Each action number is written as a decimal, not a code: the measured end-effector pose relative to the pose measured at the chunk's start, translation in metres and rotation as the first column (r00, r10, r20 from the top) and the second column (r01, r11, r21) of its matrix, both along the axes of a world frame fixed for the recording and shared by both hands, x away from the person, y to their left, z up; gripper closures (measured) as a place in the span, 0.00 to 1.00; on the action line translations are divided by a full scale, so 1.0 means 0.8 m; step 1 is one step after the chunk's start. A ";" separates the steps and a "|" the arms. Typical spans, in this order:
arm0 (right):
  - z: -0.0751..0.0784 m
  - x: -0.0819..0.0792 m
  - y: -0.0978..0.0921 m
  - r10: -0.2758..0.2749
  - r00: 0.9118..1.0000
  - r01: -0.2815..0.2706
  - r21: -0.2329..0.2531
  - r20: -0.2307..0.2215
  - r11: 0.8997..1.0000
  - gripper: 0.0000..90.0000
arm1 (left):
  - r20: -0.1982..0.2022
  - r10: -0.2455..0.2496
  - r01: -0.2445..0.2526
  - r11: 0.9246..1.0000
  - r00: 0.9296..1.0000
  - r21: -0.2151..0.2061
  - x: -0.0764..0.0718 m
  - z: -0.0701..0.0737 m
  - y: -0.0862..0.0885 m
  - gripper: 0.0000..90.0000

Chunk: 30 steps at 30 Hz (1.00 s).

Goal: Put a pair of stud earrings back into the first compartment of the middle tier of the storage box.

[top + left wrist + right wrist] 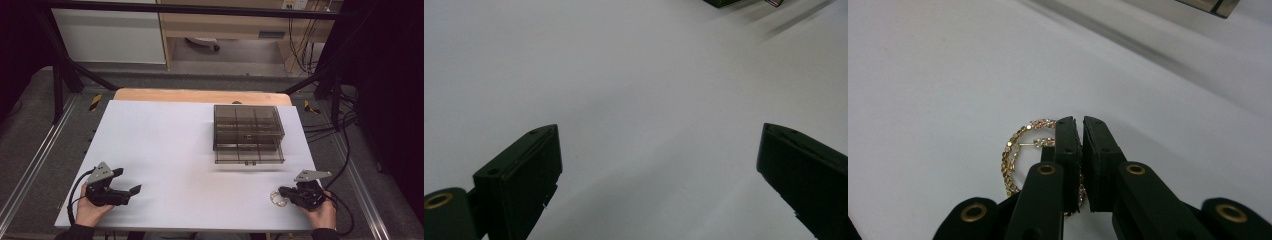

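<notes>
Work looks barely begun. Left gripper [129,191] rests on the white surface [170,150] with jaws wide and nothing between them. Mid-surface, the smoky drawer box [248,134] has its lower drawer pulled out. Right gripper [1082,145] has its jaws nearly together over the gold hoop earring [1013,150], lying flat; whether they pinch it, I cannot tell. Carrying it to the drawer seems left.

The worktop [165,150] looks smooth and matt white. The hoop earring [1020,150] is shiny gold metal with small stones. The box [248,132] is smoky clear plastic. Both claws have matt black plastic.
</notes>
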State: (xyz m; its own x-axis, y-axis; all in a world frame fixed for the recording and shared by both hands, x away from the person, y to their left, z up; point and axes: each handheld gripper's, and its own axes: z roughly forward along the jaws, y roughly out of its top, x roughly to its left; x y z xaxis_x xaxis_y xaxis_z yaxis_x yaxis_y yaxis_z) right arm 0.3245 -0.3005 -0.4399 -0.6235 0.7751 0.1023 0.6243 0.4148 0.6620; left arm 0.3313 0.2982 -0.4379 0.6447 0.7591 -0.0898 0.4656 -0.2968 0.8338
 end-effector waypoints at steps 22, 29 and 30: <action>0.024 0.004 0.019 -0.027 0.998 0.026 0.028 0.061 0.999 0.96 | 0.000 0.001 -0.001 1.000 1.000 0.000 0.000 0.000 0.000 0.05; 0.041 0.008 0.030 -0.038 0.995 0.031 0.078 0.097 0.996 0.96 | -0.002 0.002 -0.002 1.000 1.000 0.002 0.001 -0.001 0.000 0.05; 0.041 0.008 0.030 -0.038 0.995 0.031 0.078 0.097 0.996 0.96 | -0.002 0.002 -0.002 1.000 1.000 0.003 0.001 -0.001 0.000 0.05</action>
State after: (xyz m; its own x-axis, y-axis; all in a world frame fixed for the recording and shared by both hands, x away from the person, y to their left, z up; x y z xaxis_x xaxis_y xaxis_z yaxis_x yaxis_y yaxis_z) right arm 0.3309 -0.2769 -0.4073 -0.6064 0.7886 0.1019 0.5677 0.3396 0.7499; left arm 0.3317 0.2982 -0.4384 0.6431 0.7606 -0.0888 0.4674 -0.2981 0.8323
